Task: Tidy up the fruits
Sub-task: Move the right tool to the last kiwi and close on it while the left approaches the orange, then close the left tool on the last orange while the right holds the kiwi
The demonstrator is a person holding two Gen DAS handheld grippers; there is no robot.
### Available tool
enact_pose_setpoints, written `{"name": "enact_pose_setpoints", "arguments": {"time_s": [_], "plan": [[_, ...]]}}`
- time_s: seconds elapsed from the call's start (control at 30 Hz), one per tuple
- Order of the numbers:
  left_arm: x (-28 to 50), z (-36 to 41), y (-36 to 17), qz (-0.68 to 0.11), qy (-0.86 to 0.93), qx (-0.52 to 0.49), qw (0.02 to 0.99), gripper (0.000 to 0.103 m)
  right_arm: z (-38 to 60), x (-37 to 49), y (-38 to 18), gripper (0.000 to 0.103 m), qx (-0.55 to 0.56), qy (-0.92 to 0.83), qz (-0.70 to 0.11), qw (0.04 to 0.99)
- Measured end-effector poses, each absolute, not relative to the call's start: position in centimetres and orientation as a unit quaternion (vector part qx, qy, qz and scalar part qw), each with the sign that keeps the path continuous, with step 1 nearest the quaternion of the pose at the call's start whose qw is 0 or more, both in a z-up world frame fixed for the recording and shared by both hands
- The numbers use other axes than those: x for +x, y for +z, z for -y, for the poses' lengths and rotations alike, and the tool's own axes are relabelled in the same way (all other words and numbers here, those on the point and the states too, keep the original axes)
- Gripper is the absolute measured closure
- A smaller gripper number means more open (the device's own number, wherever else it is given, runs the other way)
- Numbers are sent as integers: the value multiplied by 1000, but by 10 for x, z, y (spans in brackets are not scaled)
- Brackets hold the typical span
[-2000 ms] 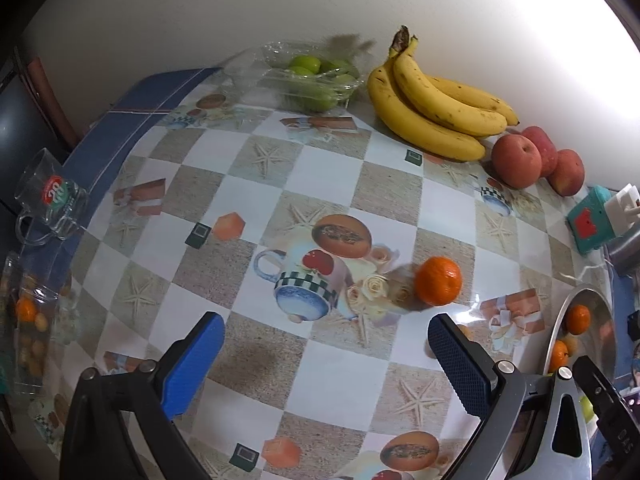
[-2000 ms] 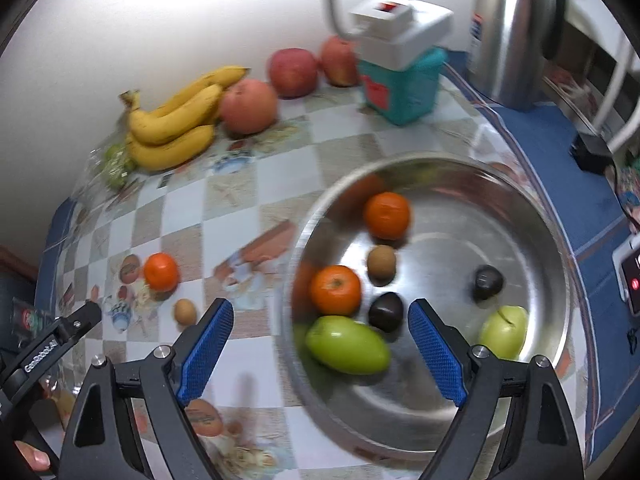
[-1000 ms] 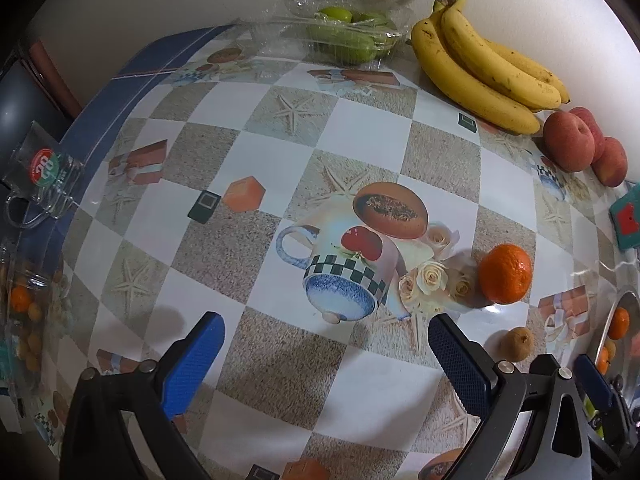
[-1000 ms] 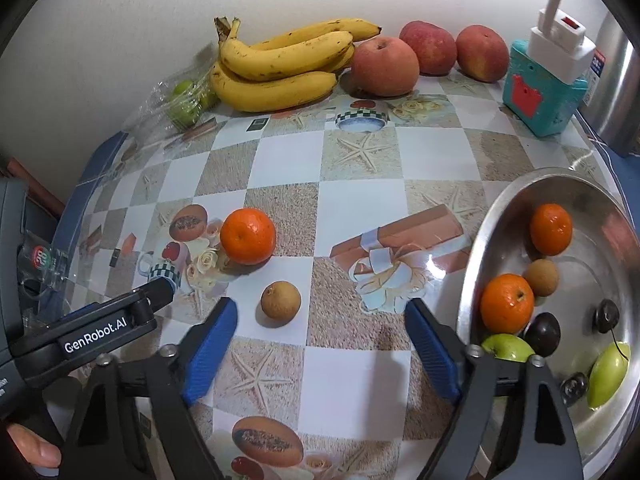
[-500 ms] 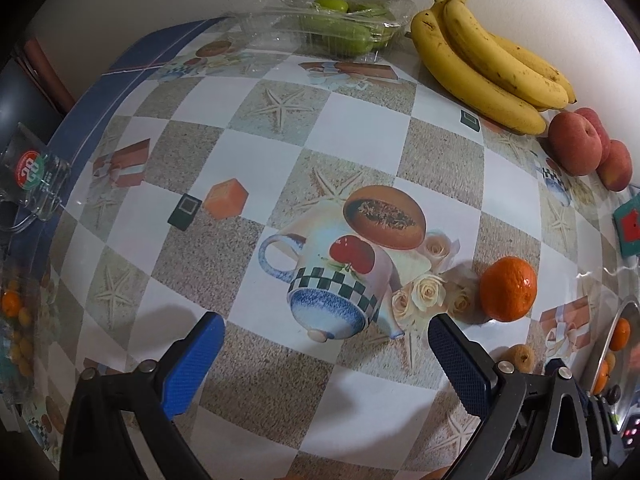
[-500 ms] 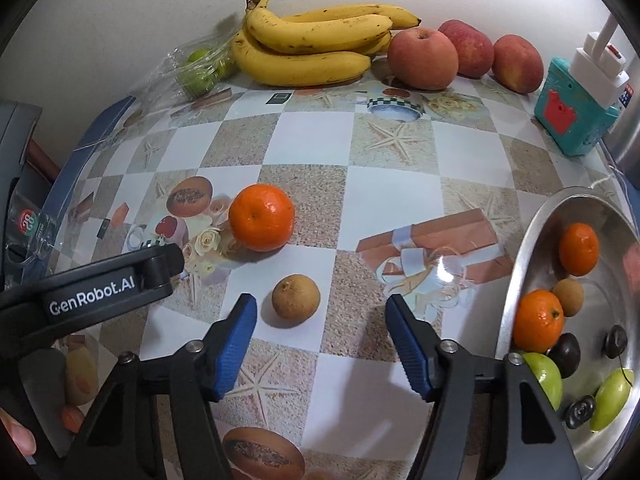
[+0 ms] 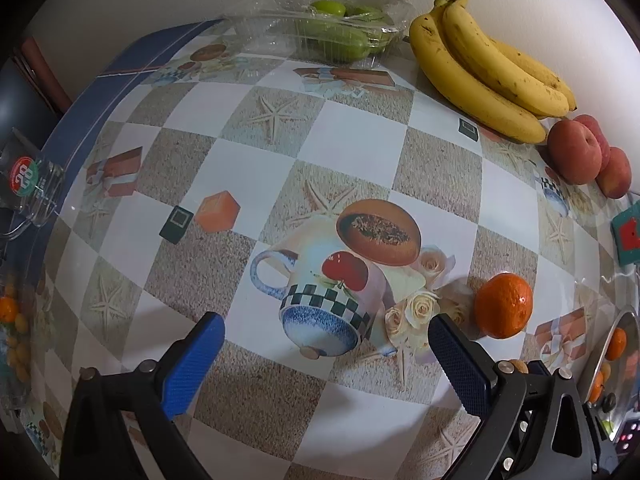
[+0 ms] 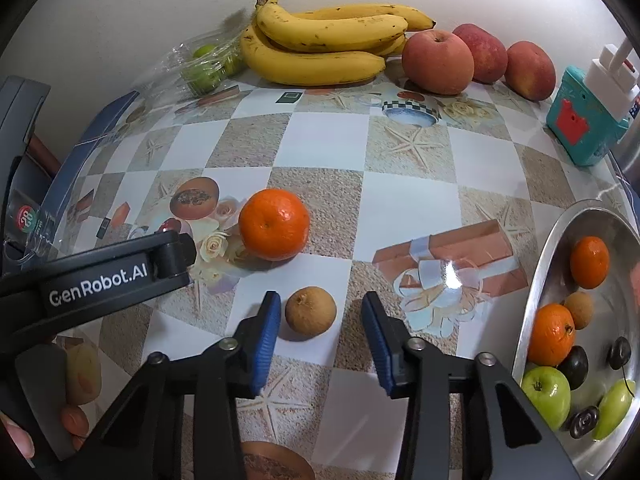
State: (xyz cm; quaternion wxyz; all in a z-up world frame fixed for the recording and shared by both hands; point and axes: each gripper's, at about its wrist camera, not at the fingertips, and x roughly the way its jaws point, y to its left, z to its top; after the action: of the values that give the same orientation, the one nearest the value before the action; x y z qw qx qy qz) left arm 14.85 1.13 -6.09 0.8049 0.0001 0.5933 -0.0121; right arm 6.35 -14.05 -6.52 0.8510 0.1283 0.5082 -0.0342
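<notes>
Having closed in and narrowed, now bracketing the longan [image 8: 310, 311] with the right claw [image 8: 318, 332], pads spread, not yet touching. Lying small, brown, round on the bench [image 8: 328, 136], near the tangerine [image 8: 274, 224]. Sitting already in the bowl [image 8: 532, 312]: several fruits. Remaining outside: longan, tangerine. Hovering wide open nearby, empty: left claw [image 7: 326, 356].

Right gripper [image 8: 318, 332]: jaws apart, gap straddles small brown fruit [image 8: 310, 311]; bare cloth either side.
12 o'clock: orange [image 8: 274, 229], near.
9 o'clock: left gripper [image 8: 100, 272] arm crosses.
3 o'clock: steel bowl [image 8: 532, 292] rim.
Far 12 o'clock: bananas [image 8: 320, 46], apples [image 8: 438, 61] along wall.
Centre table [image 8: 332, 136]: bare, passable.
</notes>
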Motion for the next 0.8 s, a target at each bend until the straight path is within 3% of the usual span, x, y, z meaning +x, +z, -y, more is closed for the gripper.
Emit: {"name": "enact_pose_setpoints", "arguments": {"time_s": [0.33,0.8], "plan": [[144,-5,-59,-589,-17,3,808,0,142,63,-65,76,138,-26,-506,851],[138,2,-44,-582,-28,-2,813,0,151,56,-55,76,167,-23,-492,854]]}}
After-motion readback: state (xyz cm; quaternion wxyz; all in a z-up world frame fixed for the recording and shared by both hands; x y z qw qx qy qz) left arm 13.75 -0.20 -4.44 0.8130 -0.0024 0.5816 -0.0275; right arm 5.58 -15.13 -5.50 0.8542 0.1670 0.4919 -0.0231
